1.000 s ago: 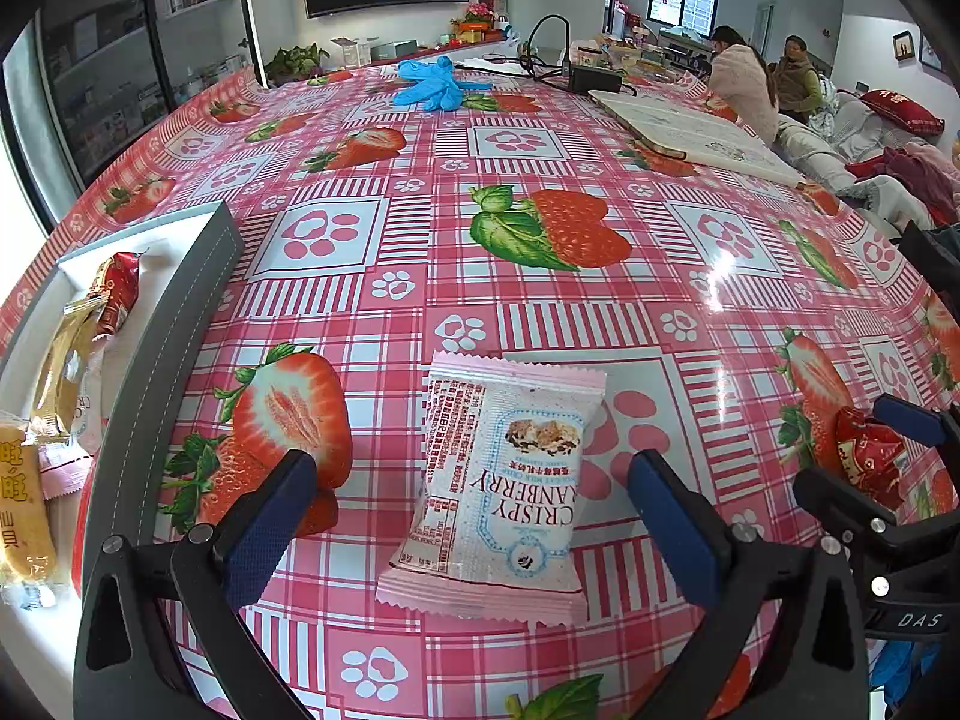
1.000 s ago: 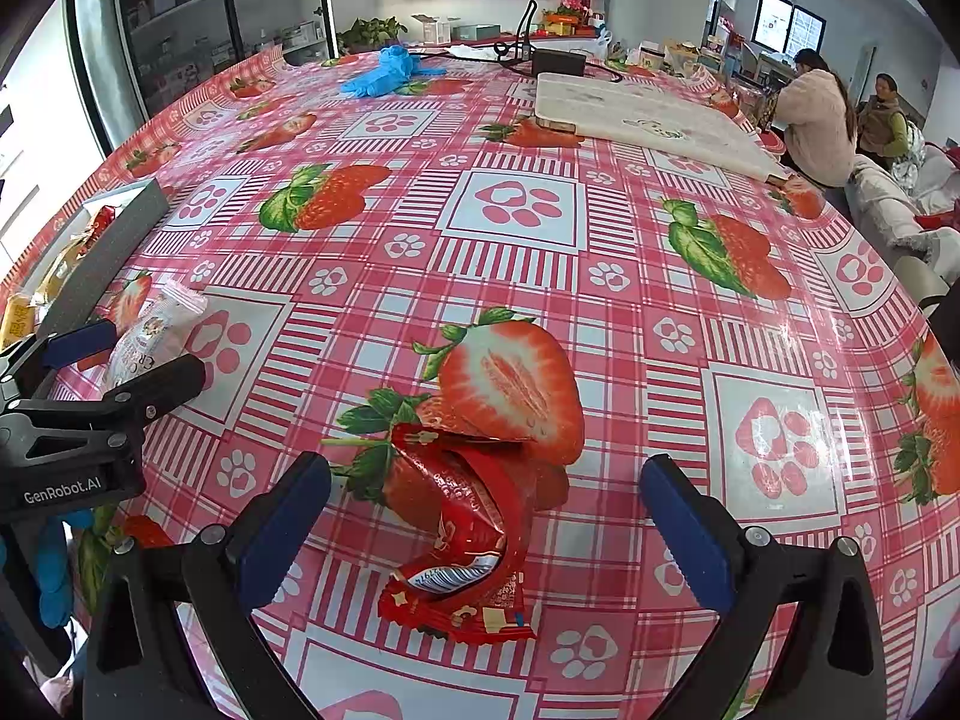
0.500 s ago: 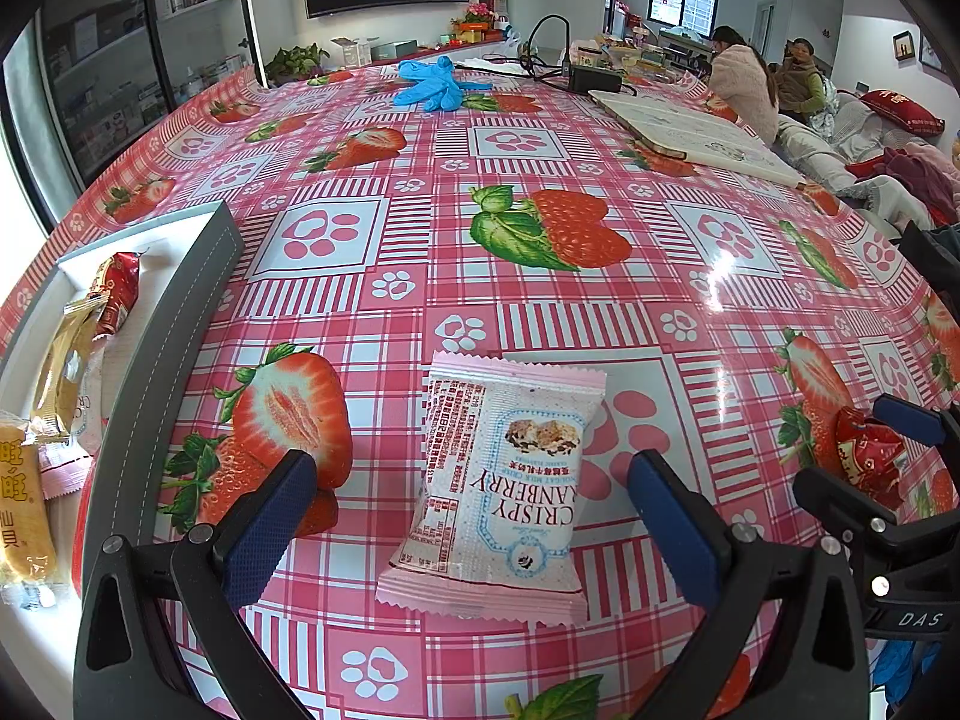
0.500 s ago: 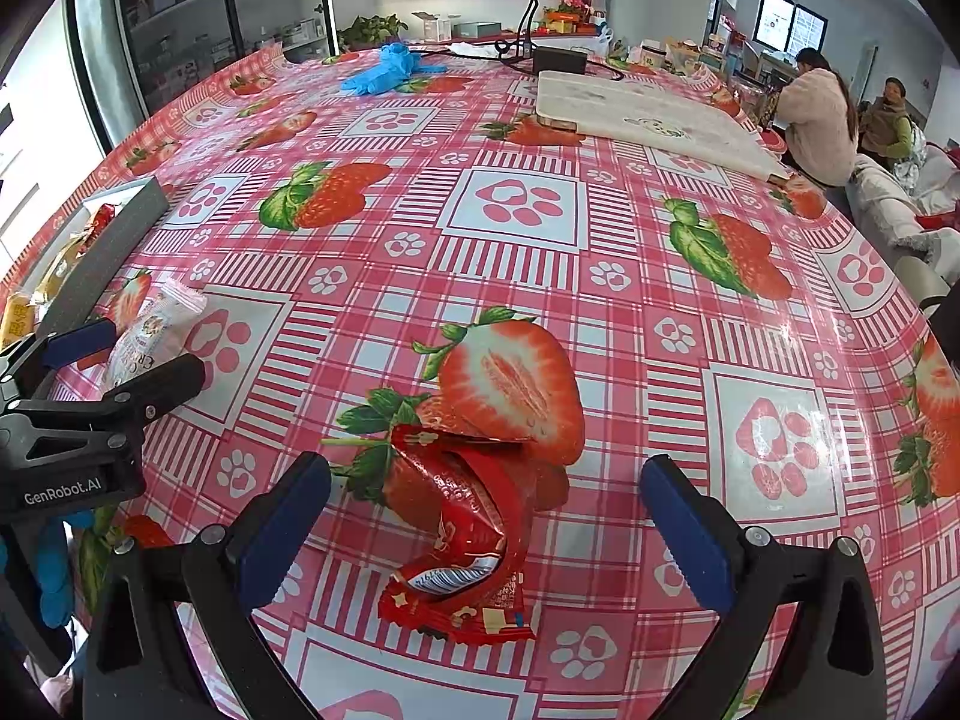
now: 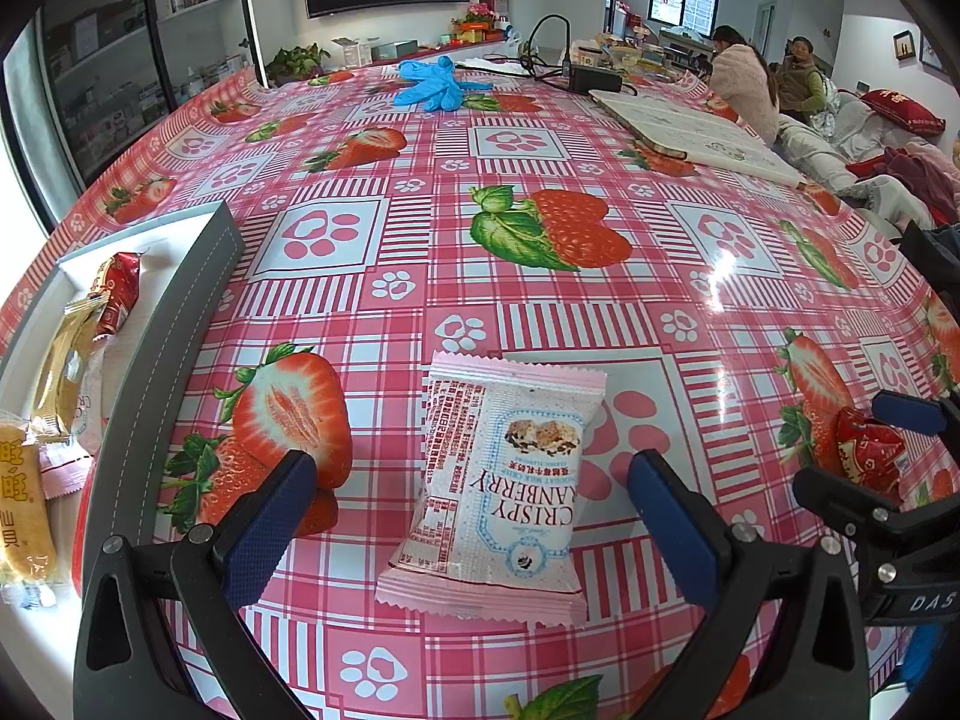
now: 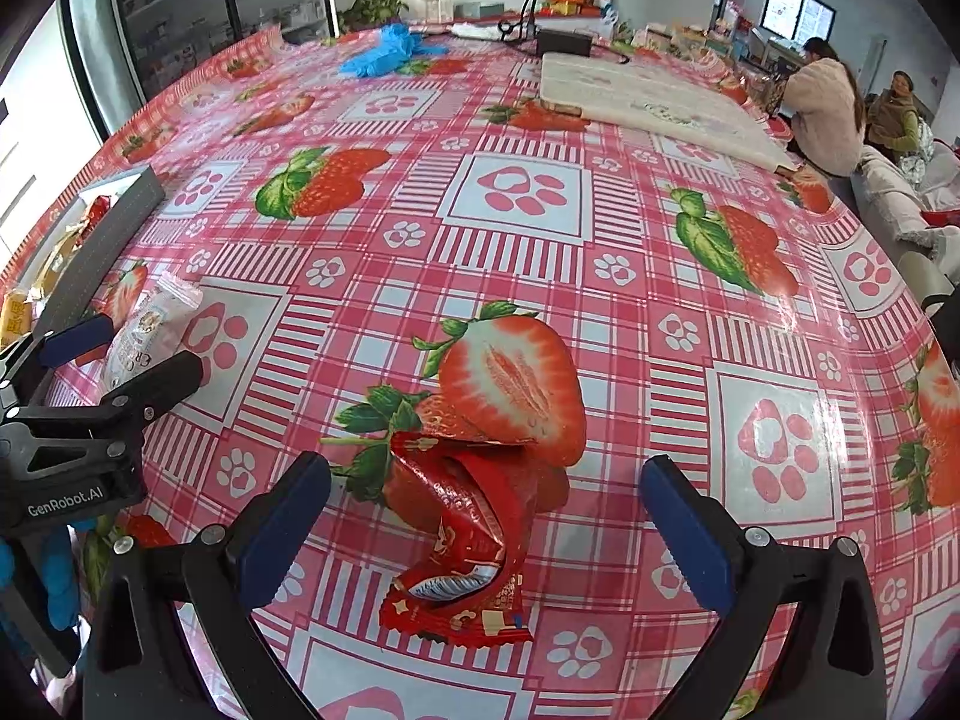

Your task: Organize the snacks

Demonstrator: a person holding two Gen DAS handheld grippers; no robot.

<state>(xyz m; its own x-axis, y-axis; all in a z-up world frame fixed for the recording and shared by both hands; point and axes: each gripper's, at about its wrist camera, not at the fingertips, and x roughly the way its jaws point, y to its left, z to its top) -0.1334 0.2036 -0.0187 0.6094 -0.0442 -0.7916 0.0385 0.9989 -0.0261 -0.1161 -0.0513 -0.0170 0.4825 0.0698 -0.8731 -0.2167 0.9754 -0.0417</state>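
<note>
Straddling the pink cranberry packet (image 5: 501,480) on the counter (image 5: 528,276), the left tongs (image 5: 468,516) gape wide, holding nothing; the right tongs (image 6: 486,516) likewise bracket the crumpled red wrapper (image 6: 468,534). Both are thin and flat, so closing may skid them away instead of toward the grey tray (image 5: 180,312).

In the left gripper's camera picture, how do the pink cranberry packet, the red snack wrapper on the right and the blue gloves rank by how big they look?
1. Cranberry packet, clearly largest, but also nearest.
2 and 3. Blue gloves and red wrapper look alike; the gloves lie far off and the wrapper is partly hidden, so unranked.
</note>
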